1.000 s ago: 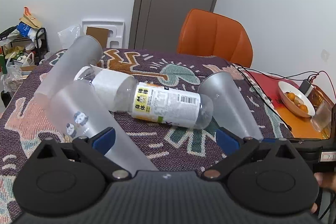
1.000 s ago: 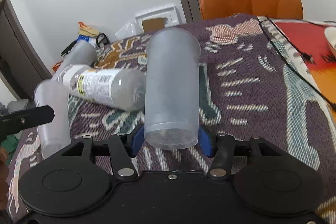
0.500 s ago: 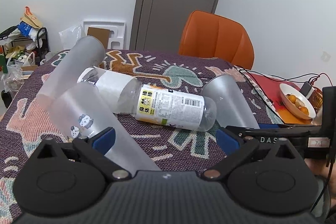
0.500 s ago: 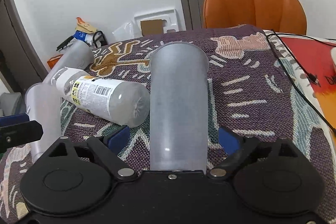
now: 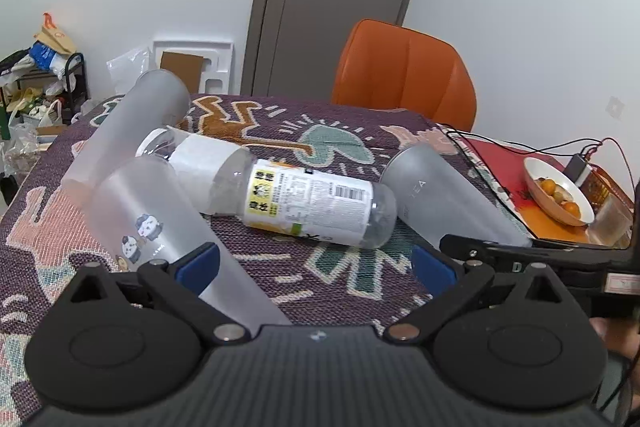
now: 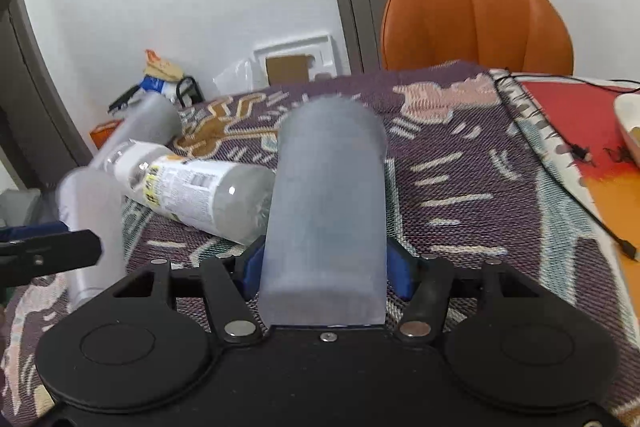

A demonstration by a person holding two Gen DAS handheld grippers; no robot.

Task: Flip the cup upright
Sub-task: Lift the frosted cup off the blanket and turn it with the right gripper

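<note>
Frosted plastic means light, thin-walled and slick. On your left, the left gripper (image 5: 316,263) gapes wide and empty, the cartoon-printed cup (image 5: 160,223) lying beside one pad. Next along the woven cloth (image 5: 352,123) lies the bottle (image 5: 288,195). Rightmost, your right gripper (image 6: 326,273) has its blue pads closed against the plain cup (image 6: 326,211) near its closer end; squeeze gently, midway up the wall. Blur and the cup's body hide both pad contacts and the far end.

On the tablecloth (image 5: 340,115) a bottle (image 5: 280,195) lies between two cups, left (image 5: 160,227) and right (image 5: 448,203).
</note>
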